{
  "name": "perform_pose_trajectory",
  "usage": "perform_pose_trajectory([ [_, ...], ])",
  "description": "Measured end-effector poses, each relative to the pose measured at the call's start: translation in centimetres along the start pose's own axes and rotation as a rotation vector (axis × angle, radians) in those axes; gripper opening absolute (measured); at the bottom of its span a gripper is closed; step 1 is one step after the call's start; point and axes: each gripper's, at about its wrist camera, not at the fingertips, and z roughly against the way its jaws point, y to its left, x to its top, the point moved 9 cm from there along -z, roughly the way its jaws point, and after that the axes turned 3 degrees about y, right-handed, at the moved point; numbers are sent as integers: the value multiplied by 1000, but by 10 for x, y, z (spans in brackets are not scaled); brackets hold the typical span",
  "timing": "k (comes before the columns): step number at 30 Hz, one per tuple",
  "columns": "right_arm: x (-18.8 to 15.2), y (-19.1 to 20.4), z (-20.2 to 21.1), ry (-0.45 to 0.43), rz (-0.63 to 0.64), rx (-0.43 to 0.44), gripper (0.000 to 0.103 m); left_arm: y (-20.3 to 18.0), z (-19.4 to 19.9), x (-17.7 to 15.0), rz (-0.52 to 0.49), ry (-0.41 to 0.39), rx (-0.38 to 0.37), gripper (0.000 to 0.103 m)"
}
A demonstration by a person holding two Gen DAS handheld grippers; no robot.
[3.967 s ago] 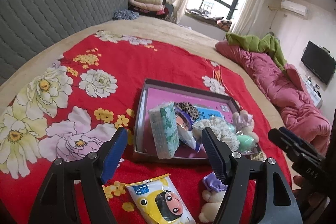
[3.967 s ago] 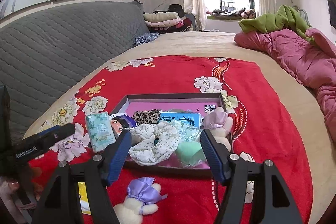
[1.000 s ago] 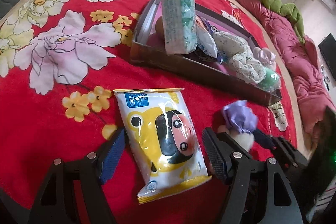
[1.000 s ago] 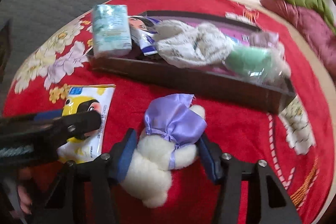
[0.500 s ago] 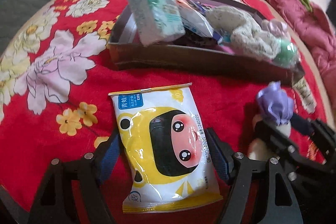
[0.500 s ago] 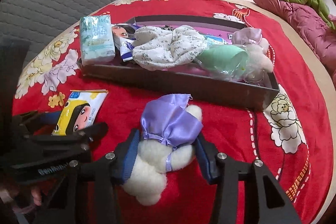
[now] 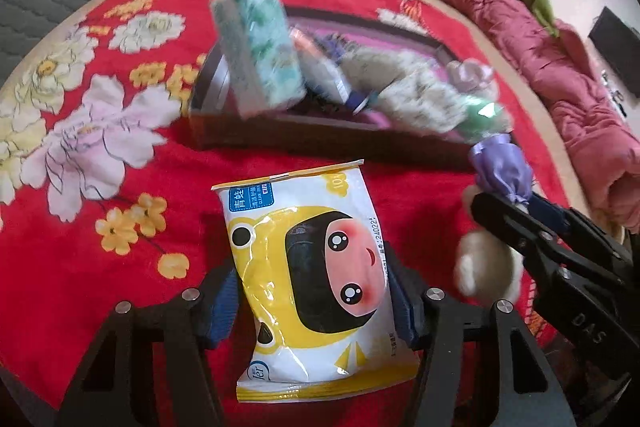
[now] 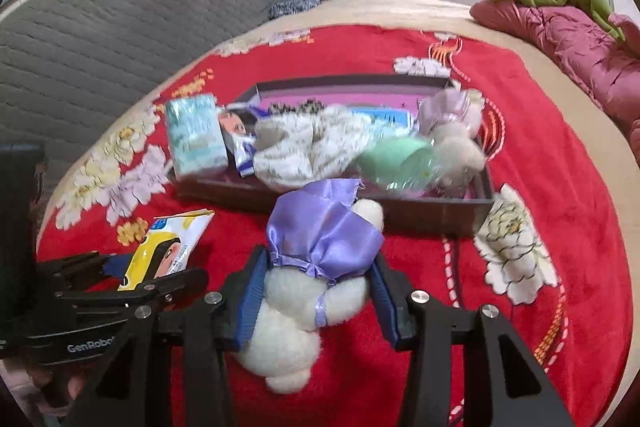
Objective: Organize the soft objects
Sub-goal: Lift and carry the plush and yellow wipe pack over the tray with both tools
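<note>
Red floral blanket (image 7: 72, 259) is carrying everything on the bed, and you are gripping one soft item in each hand. Your left hand-held gripper (image 7: 312, 301) is clamping the yellow wipes pack (image 7: 316, 263) across its lower half, pads pressing both long edges; whether it is off the blanket or just resting on it, I cannot tell. Your right hand-held gripper (image 8: 318, 301) is squeezing the white plush toy (image 8: 298, 319) just below its purple satin bow (image 8: 324, 231), with the fluffy body hanging towards you. Both items are sitting near the front edge of the blanket, just short of the dark tray (image 8: 448, 213), which is already crowded: a green tissue pack (image 8: 196, 139) is standing at its left end, a floral scrunchie (image 8: 304, 147) is filling the middle, and a mint sponge (image 8: 396, 157) and another plush (image 8: 456, 131) are taking up the right end. To do this well, you are probably best lifting both clear of the tray's near wall before moving forward, keeping the squeeze gentle so the slick pack is not sliding out. Aim for the free pink strip along the far side, and keep the two hand-held grippers apart, since they are working close together.
</note>
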Motion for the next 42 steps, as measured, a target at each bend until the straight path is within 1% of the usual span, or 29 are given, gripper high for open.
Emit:
perform_pose_trajectory([
  [3,8,-5,11,-30,2,-10,48,-7,14,10,-17,-41,-3,64],
  [5,13,-9,17,-49,18,-42,48,-11,20,15,-26,-61,-2,64],
  [11,29,-28,32,-111,4,-81,49,-21,29,31,-23,-86,-24,64],
  [14,37,-37,36,-137,-10,-90,49,-26,30,44,-29,-113,-20,64],
  [18,49,-51,40,-165,-20,-115,49,-35,28,68,-24,-143,-45,64],
  [21,57,-60,40,-177,-39,-123,49,-40,23,81,-30,-157,-41,64],
  [25,67,-62,39,-192,-39,-125,49,-46,16,96,-36,-173,-48,64],
  [33,81,-61,29,-198,-23,-127,48,-47,0,116,-22,-169,-58,64],
  [42,91,-72,18,-197,-22,-143,48,-58,-26,117,-47,-134,-72,64],
])
